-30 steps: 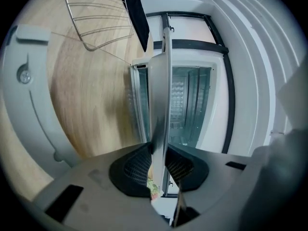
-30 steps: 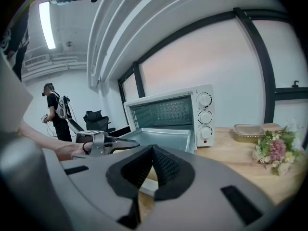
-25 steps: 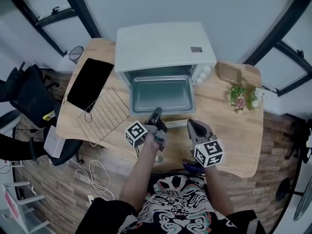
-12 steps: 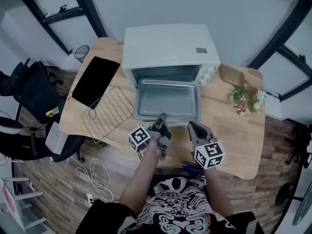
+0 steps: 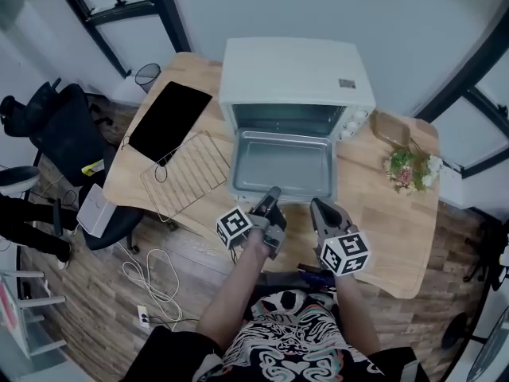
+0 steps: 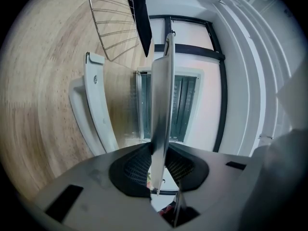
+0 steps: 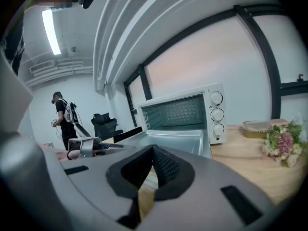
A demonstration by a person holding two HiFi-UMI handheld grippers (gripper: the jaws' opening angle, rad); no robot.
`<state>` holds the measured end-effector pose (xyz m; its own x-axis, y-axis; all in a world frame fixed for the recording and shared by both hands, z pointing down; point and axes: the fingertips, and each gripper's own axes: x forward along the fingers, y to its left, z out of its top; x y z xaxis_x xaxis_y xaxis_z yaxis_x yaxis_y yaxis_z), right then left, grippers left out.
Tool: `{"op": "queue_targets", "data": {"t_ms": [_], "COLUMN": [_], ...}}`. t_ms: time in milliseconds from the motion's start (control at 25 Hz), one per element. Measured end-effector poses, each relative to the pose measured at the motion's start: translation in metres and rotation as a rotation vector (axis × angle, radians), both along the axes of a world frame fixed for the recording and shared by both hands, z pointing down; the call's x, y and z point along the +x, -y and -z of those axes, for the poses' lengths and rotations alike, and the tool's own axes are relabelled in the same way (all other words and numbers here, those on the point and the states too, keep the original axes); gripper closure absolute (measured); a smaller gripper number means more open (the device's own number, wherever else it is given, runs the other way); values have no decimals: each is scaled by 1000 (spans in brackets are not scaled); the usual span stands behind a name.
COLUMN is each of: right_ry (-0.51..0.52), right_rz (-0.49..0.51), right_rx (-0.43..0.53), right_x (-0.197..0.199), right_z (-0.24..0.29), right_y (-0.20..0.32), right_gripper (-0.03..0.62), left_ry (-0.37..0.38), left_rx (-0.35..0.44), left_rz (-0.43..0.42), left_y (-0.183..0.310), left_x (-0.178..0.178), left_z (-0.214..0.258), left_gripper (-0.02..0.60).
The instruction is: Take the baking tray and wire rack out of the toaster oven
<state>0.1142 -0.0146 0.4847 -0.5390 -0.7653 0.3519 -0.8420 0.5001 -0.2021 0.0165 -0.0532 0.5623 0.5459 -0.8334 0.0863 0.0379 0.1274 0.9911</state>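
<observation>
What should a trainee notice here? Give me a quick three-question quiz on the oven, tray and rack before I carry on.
1. Fill in the blank: the left gripper is shut on the rim of the ____.
2. Where does the rack lie?
A. on the table, left of the oven
B. inside the oven
C. on top of the oven
3. True or false: the right gripper holds nothing.

Key
1. tray
2. A
3. True
</observation>
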Motion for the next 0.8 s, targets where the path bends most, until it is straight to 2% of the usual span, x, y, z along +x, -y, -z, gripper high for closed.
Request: {"op": "queue_targets", "data": {"t_ms": [320, 800], "right_ry": [-11, 67], "right_rz": [46, 92], "right_rx": [-3, -25], "right_x": [-18, -48], "right_z": [-1, 2], "right_y": [0, 6], "right_gripper": [594, 594], "left_ry": [-16, -16], "left_rx": [-1, 2], "left_rz": [53, 140], "left_y": [-8, -19], "left_x": [-22, -58], "left_z": [0, 3], "left_gripper": [499, 497]}}
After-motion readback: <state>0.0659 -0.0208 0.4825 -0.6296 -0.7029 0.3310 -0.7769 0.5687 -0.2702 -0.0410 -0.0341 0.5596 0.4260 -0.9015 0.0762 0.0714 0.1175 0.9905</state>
